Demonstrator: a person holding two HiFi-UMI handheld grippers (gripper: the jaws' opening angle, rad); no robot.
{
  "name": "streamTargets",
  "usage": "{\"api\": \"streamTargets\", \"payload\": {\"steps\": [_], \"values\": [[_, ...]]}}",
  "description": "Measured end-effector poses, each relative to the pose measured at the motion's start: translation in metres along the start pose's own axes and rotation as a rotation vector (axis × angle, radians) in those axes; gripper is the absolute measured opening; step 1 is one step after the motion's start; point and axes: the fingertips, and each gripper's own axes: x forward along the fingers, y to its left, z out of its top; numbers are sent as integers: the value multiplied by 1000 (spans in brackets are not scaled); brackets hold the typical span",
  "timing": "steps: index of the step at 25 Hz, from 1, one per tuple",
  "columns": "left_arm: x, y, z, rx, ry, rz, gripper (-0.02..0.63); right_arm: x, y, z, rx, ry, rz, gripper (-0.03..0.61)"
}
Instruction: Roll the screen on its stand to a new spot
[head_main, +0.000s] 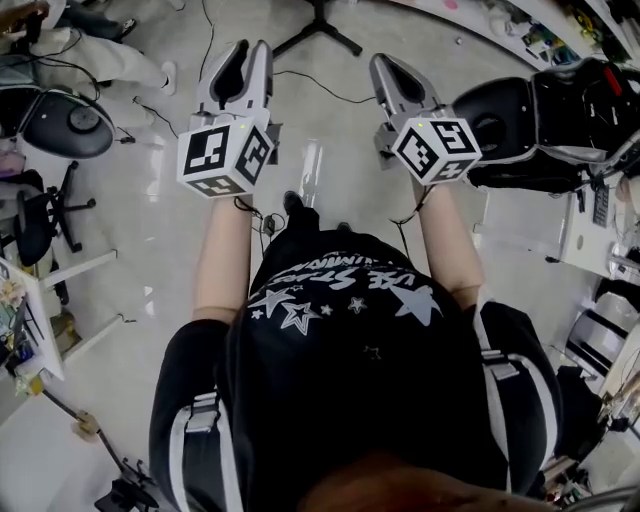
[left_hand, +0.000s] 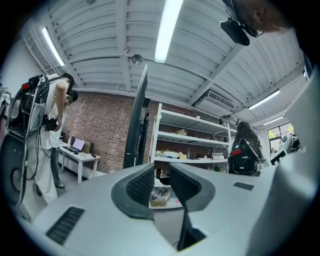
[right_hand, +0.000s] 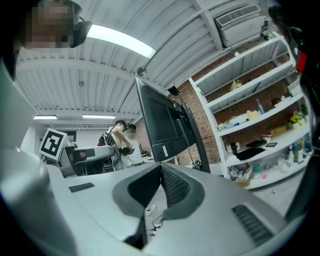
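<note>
The dark flat screen stands tall on its stand and shows edge-on in the left gripper view. In the right gripper view I see the screen's back and the slanted stand pole. Black stand legs spread on the floor ahead of both grippers in the head view. My left gripper is held in the air, apart from the screen, open with nothing between its pads. My right gripper is also in the air short of the screen, its tips together and empty. Both grippers, left and right, point forward.
White shelving with clutter stands behind the screen against a brick wall. A person with a backpack stands by a desk on the left. Office chairs flank me, and cables trail over the glossy floor.
</note>
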Motion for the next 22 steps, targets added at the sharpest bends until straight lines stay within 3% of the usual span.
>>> {"api": "streamTargets", "payload": {"steps": [6,8,15,22], "values": [[-22,-40,-7,8,12,-16,104,-37,-5,-5,-4,21,26,6],[-31,-49,-10,12,15,-6,72,-46,-5,-10,-9,33,35,6],[-53,-58,-8,40,10,29,12,-58,12,-15,-36,45,78,6],[-63,-73,-5,37,6,39,11,-69,15,-9,-63,47,108,6]]}}
